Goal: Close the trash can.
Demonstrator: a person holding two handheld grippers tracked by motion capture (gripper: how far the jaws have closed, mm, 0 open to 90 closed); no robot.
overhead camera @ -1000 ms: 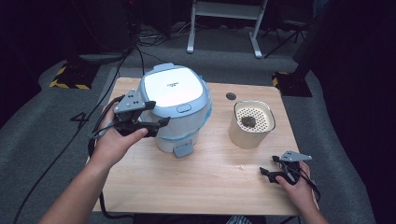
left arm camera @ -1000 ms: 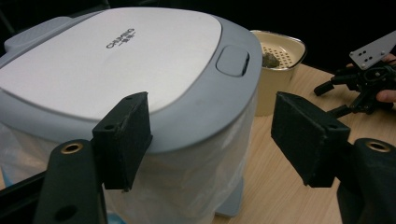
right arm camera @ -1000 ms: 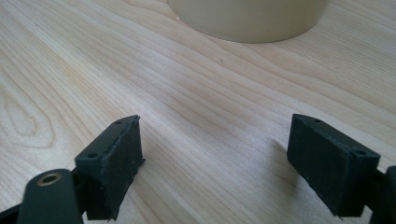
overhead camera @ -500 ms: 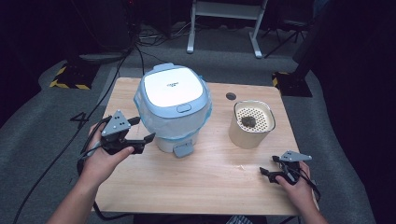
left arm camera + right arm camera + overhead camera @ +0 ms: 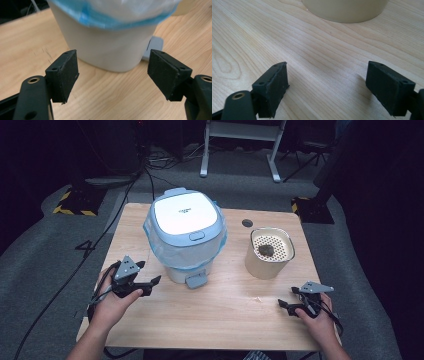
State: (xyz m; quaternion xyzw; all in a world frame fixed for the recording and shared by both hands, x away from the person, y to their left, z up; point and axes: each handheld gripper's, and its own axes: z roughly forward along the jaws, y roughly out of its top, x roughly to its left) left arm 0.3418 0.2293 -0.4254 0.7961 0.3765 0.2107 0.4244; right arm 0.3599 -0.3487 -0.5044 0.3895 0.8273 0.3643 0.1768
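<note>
Black foam pads face each other with a wide gap on the left gripper [image 5: 112, 75], and nothing lies between them: its own view looks past the jaws at bare wood and, just beyond, the pale lower wall of the small bin [image 5: 110, 47] with the blue edge of its bag [image 5: 100, 21] hanging over the rim. A second ago this gripper was up at the bin's lid, at its left edge; half a second ago it had pulled off to the left and dropped; now, in the high view, the left gripper [image 5: 150, 285] sits low over the table [image 5: 235, 315], near the bin's base but apart from it. The bin [image 5: 186, 237] stands where it stood, left of the table's middle, with its lid [image 5: 185, 215] down flat and the grey pedal [image 5: 196, 280] poking out at the front. Whatever the hand did at the lid, I judge that touch to be over and the hand to be coming to rest or lining up low, perhaps for the pedal.

The right gripper [image 5: 327, 87] also has its jaws spread and empty, over wood, with the beige cup [image 5: 344, 10] just ahead. In the high view it [image 5: 295, 306] has not moved from the near right corner, and the cup [image 5: 269, 252] with its perforated insert and dark lump is unchanged.
</note>
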